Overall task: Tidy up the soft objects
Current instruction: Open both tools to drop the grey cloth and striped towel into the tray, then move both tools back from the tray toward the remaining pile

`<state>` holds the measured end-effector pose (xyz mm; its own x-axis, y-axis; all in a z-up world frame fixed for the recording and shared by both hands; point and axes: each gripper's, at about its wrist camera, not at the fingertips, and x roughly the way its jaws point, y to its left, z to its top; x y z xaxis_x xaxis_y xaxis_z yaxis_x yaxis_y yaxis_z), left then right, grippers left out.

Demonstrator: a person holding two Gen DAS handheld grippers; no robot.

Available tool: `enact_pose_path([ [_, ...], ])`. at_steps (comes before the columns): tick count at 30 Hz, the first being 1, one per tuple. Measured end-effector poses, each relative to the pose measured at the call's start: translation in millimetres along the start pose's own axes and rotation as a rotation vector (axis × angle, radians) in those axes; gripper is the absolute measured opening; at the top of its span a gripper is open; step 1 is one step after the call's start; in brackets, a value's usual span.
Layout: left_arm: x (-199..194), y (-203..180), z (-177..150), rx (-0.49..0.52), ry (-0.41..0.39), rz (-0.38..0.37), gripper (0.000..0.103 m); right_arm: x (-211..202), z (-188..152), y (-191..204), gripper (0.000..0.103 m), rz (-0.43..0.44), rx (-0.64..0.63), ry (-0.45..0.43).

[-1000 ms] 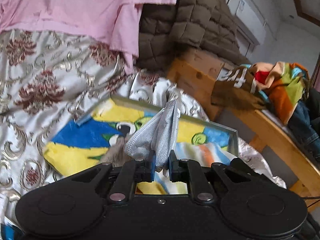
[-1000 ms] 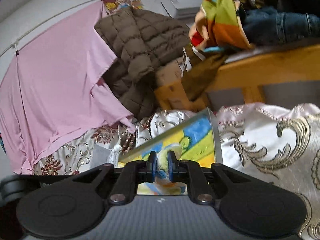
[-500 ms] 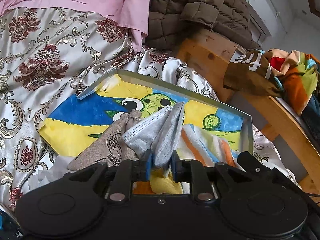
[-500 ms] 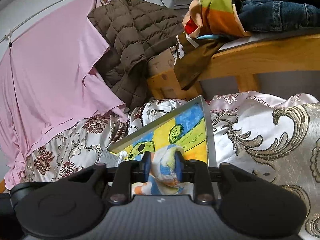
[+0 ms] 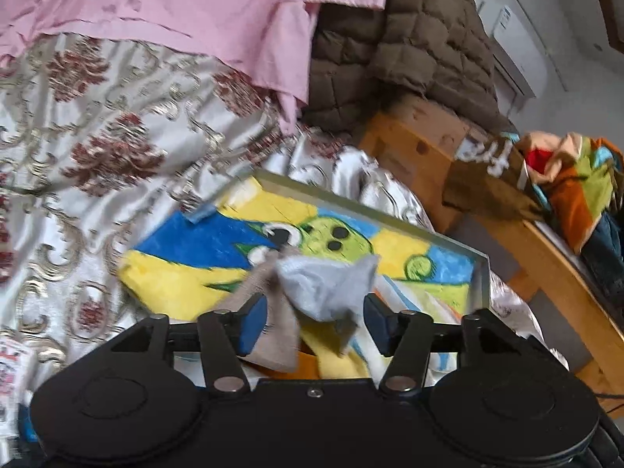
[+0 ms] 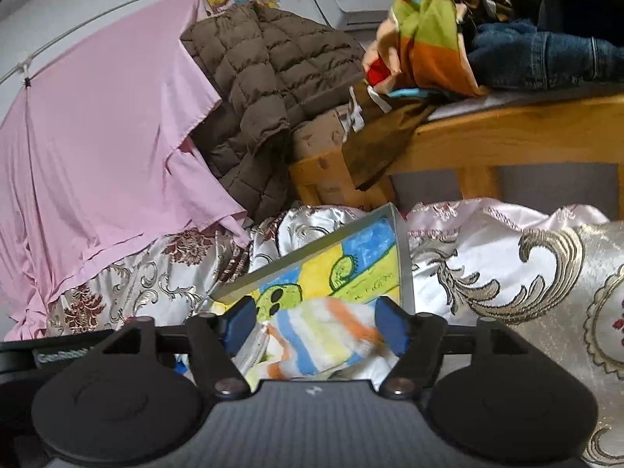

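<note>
both jaws opening since earlier — grey sock (image 5: 323,286), striped sock (image 6: 327,335) released onto tray (image 5: 481,273) — brocade bedspread (image 5: 97,148) beneath.

We note a pink sheet (image 6: 105,148) hung from a line, draping onto a silver bedspread (image 5: 78,148) with dark red flowers and gold scrolls. Beside the sheet hangs a brown quilted jacket (image 6: 269,78). A wooden frame (image 6: 507,136) carries a patchwork cloth (image 6: 429,39) and blue jeans (image 6: 546,58). A white air conditioner (image 6: 351,4) sits high on the wall.
</note>
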<state>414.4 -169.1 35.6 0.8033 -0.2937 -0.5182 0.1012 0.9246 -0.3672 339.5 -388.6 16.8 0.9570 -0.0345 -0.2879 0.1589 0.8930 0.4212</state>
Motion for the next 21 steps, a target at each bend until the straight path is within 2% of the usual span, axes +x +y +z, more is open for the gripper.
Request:
enact_pose_path([
  [3, -20, 9, 6, -0.013, -0.032, 0.019, 0.065, -12, -1, 8, 0.086, 0.017, -0.029, -0.010],
  [10, -71, 26, 5, 0.029, -0.102, 0.057, 0.078, -47, -8, 41, 0.095, 0.049, -0.161, -0.016],
  [16, -120, 49, -3, 0.043, -0.146, 0.085, 0.083, -85, -21, 69, 0.102, 0.084, -0.259, -0.029],
  [21, -161, 69, -14, 0.054, -0.172, 0.093, 0.088, -116, -34, 90, 0.103, 0.103, -0.314, -0.024],
])
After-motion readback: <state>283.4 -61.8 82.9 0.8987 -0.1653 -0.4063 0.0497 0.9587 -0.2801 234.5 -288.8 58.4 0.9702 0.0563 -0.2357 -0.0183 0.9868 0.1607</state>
